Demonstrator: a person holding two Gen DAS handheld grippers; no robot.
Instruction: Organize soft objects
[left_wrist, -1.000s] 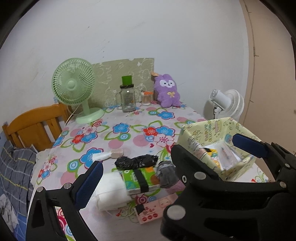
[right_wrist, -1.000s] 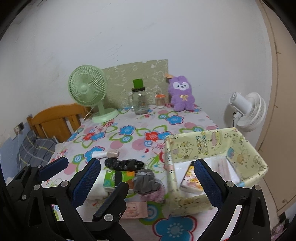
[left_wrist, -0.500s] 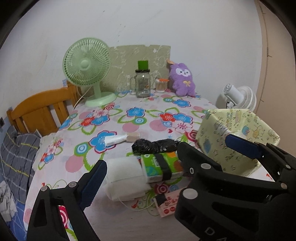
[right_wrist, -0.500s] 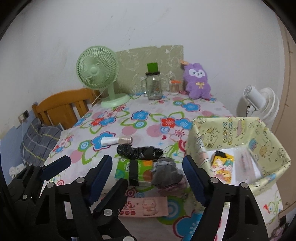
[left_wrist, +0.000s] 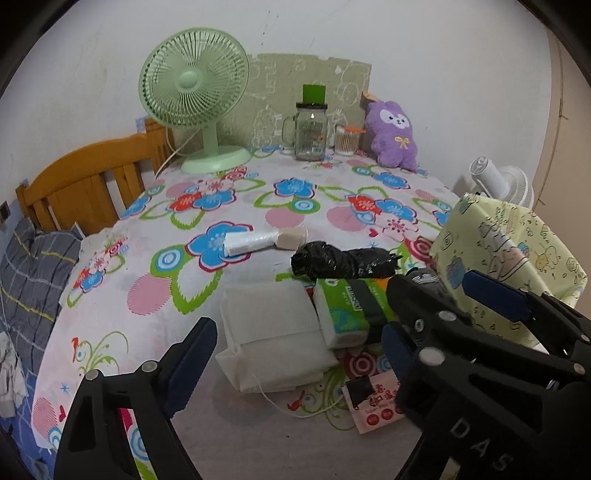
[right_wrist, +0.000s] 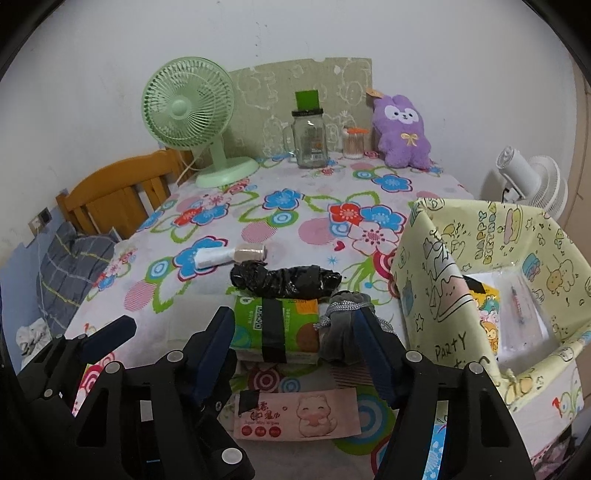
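Observation:
Soft items lie at the near edge of a floral table: a white folded pouch, a green tissue pack with a black band, a black plastic bag roll, a grey drawstring pouch, a pink wipes pack and a white roll. My left gripper is open, low over the white pouch. My right gripper is open, its fingers either side of the tissue pack and grey pouch. A yellow paper box at the right holds flat packets.
At the far end stand a green fan, a glass jar, a small swab jar and a purple plush. A wooden chair with grey cloth is at left. A white fan stands behind the box.
Both grippers have moved down and forward toward the pile at the near edge. The jaws of both stay open; nothing has been taken hold of.

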